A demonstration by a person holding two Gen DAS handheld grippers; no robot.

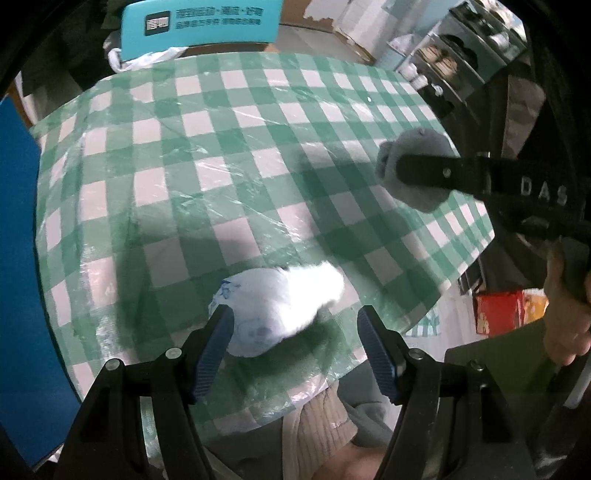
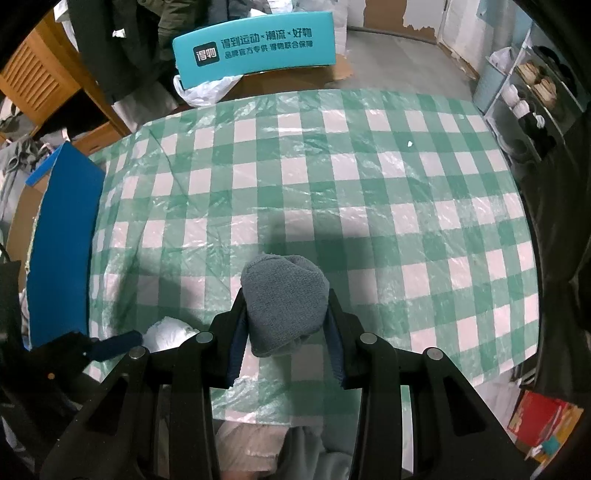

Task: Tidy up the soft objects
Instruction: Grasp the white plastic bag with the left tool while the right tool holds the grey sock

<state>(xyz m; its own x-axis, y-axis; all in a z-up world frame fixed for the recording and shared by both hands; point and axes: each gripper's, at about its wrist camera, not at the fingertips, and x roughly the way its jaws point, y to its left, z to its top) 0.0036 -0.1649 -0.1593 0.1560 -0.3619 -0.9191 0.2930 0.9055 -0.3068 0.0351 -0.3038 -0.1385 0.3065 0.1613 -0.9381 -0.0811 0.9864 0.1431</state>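
Left wrist: looks steeply down along its fingers, close over the near edge of the green-and-white checked plastic-covered table (image 1: 229, 155) | Right wrist: same steep downward aim, slightly higher | Shared: the tabletop and the teal printed box (image 1: 201, 27) beyond the far edge (image 2: 255, 44)

Grey knit bundle (image 2: 284, 302) lifted; white bundle (image 1: 273, 310) (printed) on tablecloth.

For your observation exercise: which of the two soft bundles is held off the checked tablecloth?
The grey knitted bundle, clamped in the right gripper; the white bundle lies on the cloth.
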